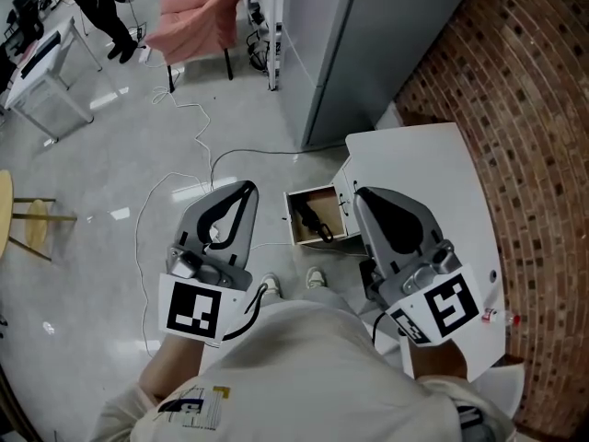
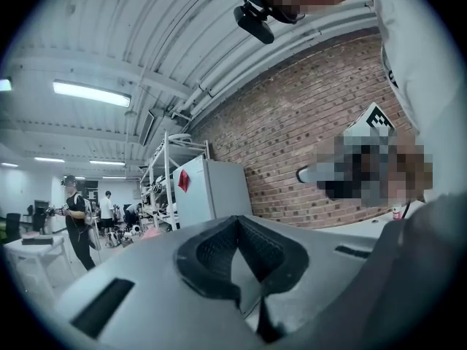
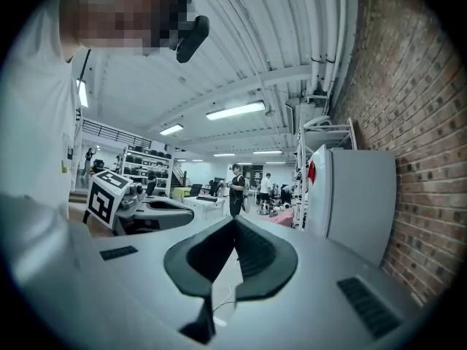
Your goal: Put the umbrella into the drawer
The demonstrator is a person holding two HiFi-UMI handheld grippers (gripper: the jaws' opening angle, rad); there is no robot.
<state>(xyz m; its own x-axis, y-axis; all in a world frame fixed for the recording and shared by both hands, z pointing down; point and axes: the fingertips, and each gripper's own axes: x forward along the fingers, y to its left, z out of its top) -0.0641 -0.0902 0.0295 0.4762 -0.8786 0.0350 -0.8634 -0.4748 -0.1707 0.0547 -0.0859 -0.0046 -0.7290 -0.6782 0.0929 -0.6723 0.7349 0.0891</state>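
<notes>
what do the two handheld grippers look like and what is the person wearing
Both the left gripper and the right gripper have light grey tapered shells with black pads lining the jaws. Each carries a white cube with black square markers: the left cube and the right cube. A black cable trails from the left one. The person wears a white shirt.

Desk (image 1: pixel 433 164) showing white, drawer (image 1: pixel 304 239) lining tan, umbrella (image 1: pixel 315 219) black. Left gripper (image 1: pixel 247 188) and right gripper (image 1: pixel 361 193) looking grey, carrying black-and-white square markers. Brick wall (image 1: pixel 525 109) running red-brown, floor (image 1: pixel 110 173) pale grey, chair cloth (image 1: pixel 198 17) pink.
</notes>
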